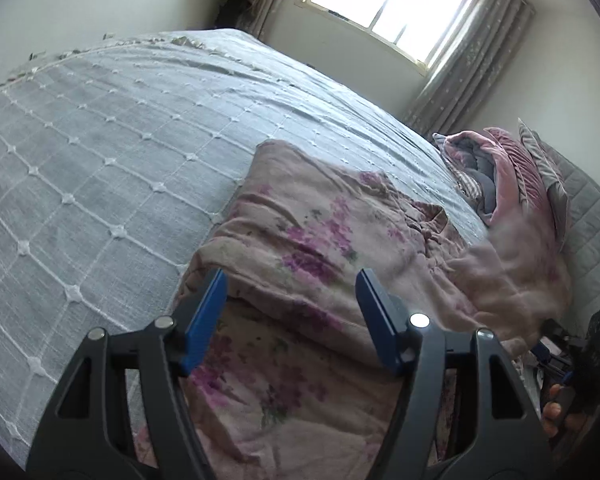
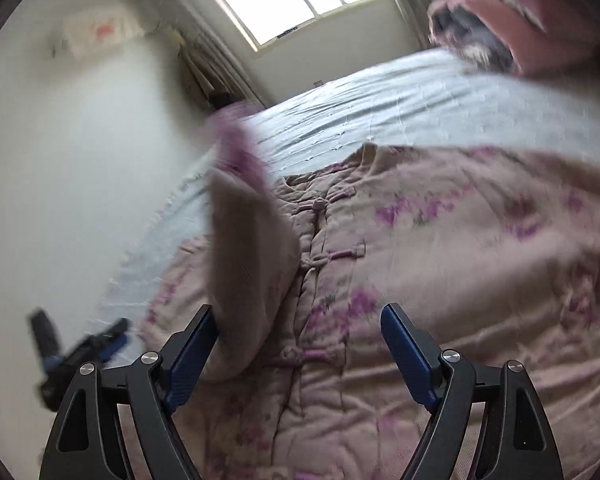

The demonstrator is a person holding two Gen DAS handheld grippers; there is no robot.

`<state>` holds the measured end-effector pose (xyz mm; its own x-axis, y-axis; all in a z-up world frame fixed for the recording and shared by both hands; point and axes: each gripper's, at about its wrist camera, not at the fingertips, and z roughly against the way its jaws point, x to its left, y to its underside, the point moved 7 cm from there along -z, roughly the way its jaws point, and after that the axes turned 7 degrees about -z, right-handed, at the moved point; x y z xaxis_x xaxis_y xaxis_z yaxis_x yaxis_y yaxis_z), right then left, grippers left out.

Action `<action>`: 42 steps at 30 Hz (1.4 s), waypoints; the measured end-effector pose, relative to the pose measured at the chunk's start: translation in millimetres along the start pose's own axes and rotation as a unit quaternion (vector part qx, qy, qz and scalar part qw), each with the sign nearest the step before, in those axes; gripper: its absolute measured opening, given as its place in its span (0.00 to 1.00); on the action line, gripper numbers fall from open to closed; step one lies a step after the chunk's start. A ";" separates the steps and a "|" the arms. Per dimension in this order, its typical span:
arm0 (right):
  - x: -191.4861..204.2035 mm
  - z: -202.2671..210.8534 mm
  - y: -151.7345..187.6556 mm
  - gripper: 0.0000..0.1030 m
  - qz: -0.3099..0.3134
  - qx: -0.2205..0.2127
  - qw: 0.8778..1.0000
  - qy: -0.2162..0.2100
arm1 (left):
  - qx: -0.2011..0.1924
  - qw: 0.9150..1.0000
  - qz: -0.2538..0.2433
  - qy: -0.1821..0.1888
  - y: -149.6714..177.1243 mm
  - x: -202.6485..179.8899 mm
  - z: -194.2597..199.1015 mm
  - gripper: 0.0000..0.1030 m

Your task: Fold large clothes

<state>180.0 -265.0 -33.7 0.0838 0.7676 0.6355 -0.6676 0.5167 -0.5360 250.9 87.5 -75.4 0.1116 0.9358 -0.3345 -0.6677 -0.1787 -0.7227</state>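
Observation:
A large pink padded jacket with purple flowers [image 1: 300, 240] lies on the bed. In the right wrist view the jacket [image 2: 440, 260] shows its knotted front buttons [image 2: 320, 205], and one sleeve [image 2: 252, 240] stands raised and blurred by the left finger. My left gripper [image 1: 292, 284] is open just above a folded edge of the jacket, holding nothing. My right gripper [image 2: 296, 320] is open over the jacket's front, its jaws wide apart. The left gripper also shows in the right wrist view [image 2: 80, 348], at the far left.
The bed has a light blue quilted cover [image 1: 100, 160]. A heap of pink and grey bedding [image 1: 500, 172] lies at the head of the bed by a grey padded headboard [image 1: 592, 220]. A window [image 1: 392, 4] with curtains is behind. A white wall [image 2: 80, 160] is at left.

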 end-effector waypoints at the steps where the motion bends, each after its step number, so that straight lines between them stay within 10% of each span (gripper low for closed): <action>1: -14.0 9.5 -5.3 0.82 -0.021 -0.012 1.000 -0.005 | -0.005 1.000 -0.005 0.002 -1.5 -3.8 0.6 0.66; 10: -68.5 -35.1 -21.3 0.82 -0.039 0.028 0.995 0.088 | -0.026 0.997 -0.066 0.004 -1.9 -38.8 -3.1 0.66; 13: -68.8 -66.6 -12.4 0.67 0.012 0.062 0.988 0.139 | -0.027 0.997 -0.068 0.012 1.1 -46.3 -9.1 0.65; 15: -61.0 -75.9 -13.4 0.26 0.040 0.068 0.985 0.155 | -0.024 0.997 -0.067 0.019 3.6 -50.3 -13.5 0.63; 17: -40.3 -70.9 -26.2 0.17 0.064 0.054 0.986 0.142 | -0.024 0.997 -0.075 0.018 4.5 -56.1 -16.4 0.60; 27: 71.2 7.9 -92.3 0.17 0.219 -0.123 0.966 0.063 | -0.070 0.992 -0.098 0.022 -0.8 -80.4 -7.0 0.59; 34: -50.3 -52.3 -82.0 0.31 0.114 -0.023 0.971 0.210 | 0.032 0.990 -0.139 -0.018 27.3 -83.2 -51.4 0.59; 42: -65.0 -49.5 -48.7 0.44 0.130 -0.002 0.967 0.220 | 0.014 0.986 -0.163 -0.021 24.3 -98.6 -39.4 0.59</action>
<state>243.7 -321.3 -76.5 0.2207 0.9585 0.1806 -0.7059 0.2847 -0.6485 252.7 -21.0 -83.8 0.2937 0.9540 -0.0605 -0.6217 0.1426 -0.7702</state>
